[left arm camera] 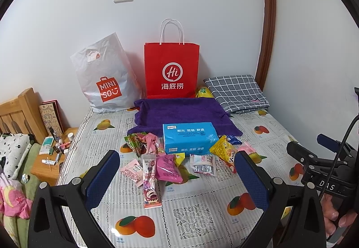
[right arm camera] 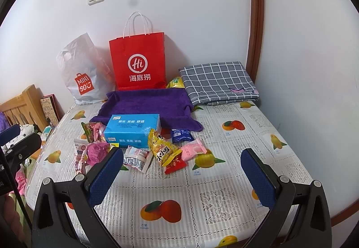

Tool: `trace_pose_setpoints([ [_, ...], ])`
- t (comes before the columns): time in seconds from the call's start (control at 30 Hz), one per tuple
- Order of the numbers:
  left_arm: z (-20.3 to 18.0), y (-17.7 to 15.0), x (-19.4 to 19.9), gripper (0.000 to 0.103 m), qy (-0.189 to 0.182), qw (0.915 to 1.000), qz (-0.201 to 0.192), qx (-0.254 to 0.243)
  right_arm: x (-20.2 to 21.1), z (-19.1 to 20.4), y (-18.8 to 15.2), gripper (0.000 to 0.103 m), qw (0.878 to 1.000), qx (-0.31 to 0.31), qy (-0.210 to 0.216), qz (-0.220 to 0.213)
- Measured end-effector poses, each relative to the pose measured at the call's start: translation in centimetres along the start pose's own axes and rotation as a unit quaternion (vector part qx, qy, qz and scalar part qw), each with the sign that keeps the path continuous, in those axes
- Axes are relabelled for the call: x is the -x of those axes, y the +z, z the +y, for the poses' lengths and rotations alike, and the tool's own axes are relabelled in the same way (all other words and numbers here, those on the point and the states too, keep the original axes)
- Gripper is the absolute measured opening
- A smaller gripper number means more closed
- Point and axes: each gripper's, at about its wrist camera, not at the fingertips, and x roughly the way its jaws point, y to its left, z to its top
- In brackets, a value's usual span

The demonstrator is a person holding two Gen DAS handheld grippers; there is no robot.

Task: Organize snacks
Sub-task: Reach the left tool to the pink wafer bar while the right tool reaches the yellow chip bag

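Left wrist: left tool hovering spread and empty over pink snack packets on near counter; likely just starting, needing lowering onto one.
Right wrist: right tool gaping empty, near yellow packet, blue tissue pack beyond.

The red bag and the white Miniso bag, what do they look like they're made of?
Red bag: probably matte paper; it stands stiff with sharp creases and twisted cord handles. White Miniso bag: likely thin plastic film; soft wrinkles, slight sheen, die-cut handle hole.
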Motion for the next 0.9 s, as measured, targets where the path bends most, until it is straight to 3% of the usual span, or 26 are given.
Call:
trace_pose_setpoints([
  [0.4,1.0,-0.5,-3.0,0.103,-0.004,0.9998,0.021,-0.004,-2.7,0.3,-0.8,0.103,1.0,0.005,-0.003,0.02],
  [0.8,2.8,-2.6,-9.1,0.103,-0.003,0.9968,0.078,0.017,-9.1,-0.3,-2.7,0.103,0.997,-0.003,-0.009,0.078],
  [0.9,3.6,-3.3,-10.7,0.099,-0.003,0.9952,0.095,0.022,-10.4,-0.8,-3.2,0.103,0.996,0.001,-0.013,0.084],
])
